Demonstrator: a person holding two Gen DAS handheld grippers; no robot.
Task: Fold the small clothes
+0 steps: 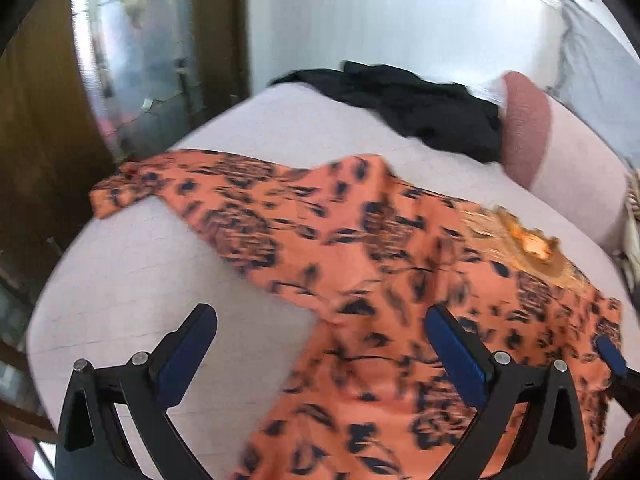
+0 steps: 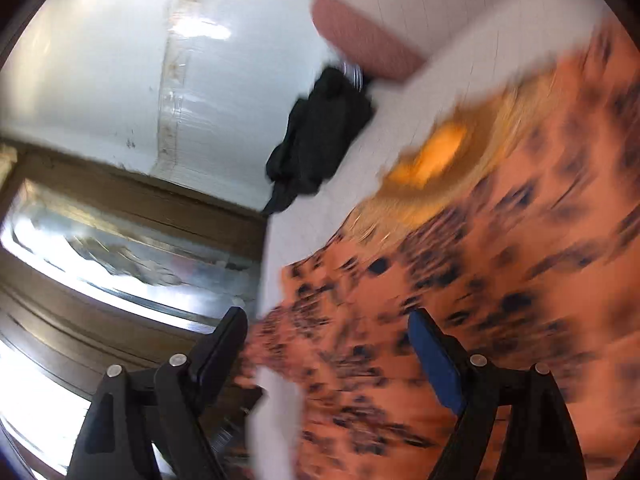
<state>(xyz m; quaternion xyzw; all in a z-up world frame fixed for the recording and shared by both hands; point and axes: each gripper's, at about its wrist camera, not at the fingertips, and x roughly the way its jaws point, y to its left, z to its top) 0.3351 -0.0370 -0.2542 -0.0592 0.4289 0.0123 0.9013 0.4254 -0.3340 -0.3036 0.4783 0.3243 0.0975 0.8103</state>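
Observation:
An orange garment (image 1: 360, 248) with a dark print and a gold embroidered neck (image 1: 516, 236) lies spread on a white-covered surface (image 1: 132, 280). My left gripper (image 1: 320, 324) hovers open above the garment's lower edge; one pad (image 1: 454, 346) is over the cloth, the other over bare cover, and nothing is gripped. A blue pad (image 1: 610, 354) of the other gripper shows at the right edge. In the blurred right wrist view, my right gripper (image 2: 328, 330) stands open over the orange garment (image 2: 500, 280) at the surface's edge, with nothing pinched between its fingers.
A crumpled black garment (image 1: 424, 108) lies at the far side of the surface, next to a pink and white bolster (image 1: 528, 128). The black garment (image 2: 320, 140) and bolster (image 2: 360, 40) also appear in the right wrist view. A wooden frame (image 1: 36, 120) stands beyond the left edge.

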